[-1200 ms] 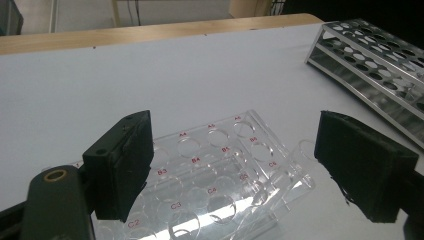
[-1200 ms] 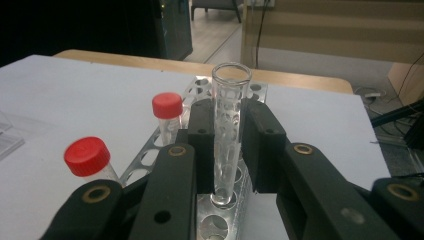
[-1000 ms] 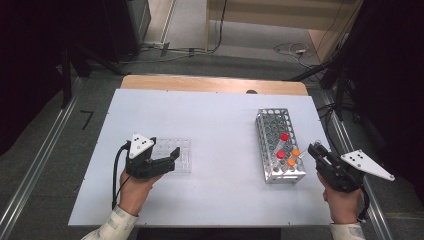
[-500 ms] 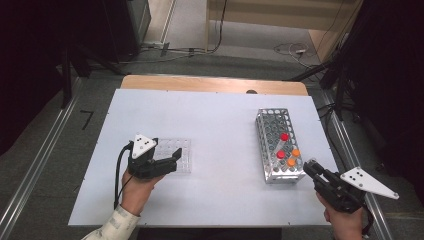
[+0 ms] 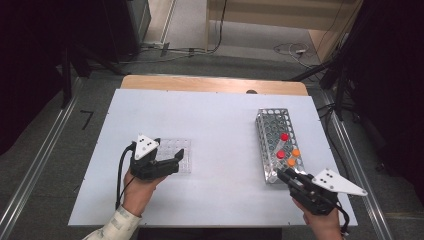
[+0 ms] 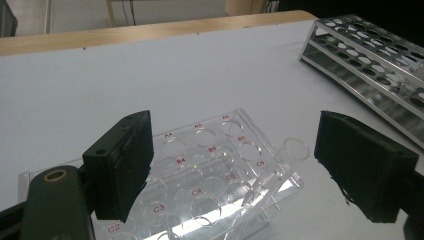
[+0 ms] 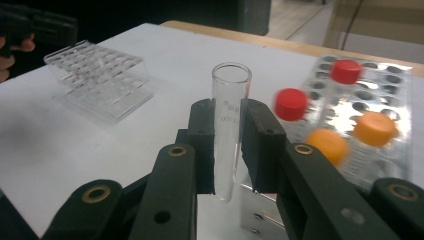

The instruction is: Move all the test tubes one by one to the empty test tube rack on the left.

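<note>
**Presently: glass tube held in right gripper, left gripper at the clear rack**

Right gripper: its fingers were closed on a clear glass test tube, pads pressing both sides of the tube about midway down its length. The tube stood upright between them, open mouth on top, rounded bottom hanging free below the pads. Faint printed lettering showed on the glass; too small to read. In the high view this gripper sat at the near right of the white table, its tips just beside the near end of the metal tube rack.

The metal tube rack lay lengthwise along the right side of the table. Four capped tubes stood in its nearer half: two red caps and two orange caps. The caps looked slightly blurred in the right gripper view.

Left gripper: its fingers stood wide apart and pressed on nothing. One pad was at the left side of the clear plastic well rack; the other hung off to the right, apart from it. Whether the left pad touched the plastic could not be told. The well rack carried red labels (A, B, C rows with numbers). One small clear tube stood at its right edge. In the high view the left gripper lay over the near edge of this rack, at the near left of the table, well apart from the metal rack.

A bare wooden strip ran along the far edge of the table.
</note>
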### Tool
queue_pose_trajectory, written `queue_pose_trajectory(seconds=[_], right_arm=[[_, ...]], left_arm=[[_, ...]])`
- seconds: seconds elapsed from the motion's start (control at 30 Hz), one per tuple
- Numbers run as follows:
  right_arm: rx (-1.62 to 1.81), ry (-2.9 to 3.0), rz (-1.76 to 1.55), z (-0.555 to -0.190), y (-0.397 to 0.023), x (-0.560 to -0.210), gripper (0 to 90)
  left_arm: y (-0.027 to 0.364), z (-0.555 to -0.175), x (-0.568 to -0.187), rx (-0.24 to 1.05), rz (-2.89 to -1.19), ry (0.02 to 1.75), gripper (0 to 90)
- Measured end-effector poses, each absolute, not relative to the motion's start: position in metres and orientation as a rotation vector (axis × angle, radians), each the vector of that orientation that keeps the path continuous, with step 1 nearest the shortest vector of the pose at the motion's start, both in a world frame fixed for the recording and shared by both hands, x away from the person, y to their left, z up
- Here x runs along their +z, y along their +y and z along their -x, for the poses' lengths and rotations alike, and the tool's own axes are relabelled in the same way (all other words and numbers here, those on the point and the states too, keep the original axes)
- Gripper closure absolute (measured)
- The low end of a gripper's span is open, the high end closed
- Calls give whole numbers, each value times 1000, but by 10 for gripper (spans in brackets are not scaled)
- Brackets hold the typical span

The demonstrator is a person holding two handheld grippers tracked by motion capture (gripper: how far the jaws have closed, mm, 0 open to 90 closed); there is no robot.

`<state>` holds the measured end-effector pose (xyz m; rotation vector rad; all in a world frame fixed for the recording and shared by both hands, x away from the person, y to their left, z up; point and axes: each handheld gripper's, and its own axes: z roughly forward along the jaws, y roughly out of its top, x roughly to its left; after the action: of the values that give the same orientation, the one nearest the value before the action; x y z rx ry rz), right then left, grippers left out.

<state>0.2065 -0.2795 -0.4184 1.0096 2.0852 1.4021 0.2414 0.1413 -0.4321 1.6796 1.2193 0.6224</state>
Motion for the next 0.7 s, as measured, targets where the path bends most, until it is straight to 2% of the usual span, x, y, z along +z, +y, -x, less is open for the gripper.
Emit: queue_pose_trajectory(seconds=[0.43, 0.7], right_arm=[[1402, 2240, -872, -219, -211, -429, 734], [1411, 2308, -791, -221, -176, -434, 734]], left_arm=[[143, -238, -428, 619, -1670, 1209, 165], [134, -225, -420, 584, -1695, 1148, 222]])
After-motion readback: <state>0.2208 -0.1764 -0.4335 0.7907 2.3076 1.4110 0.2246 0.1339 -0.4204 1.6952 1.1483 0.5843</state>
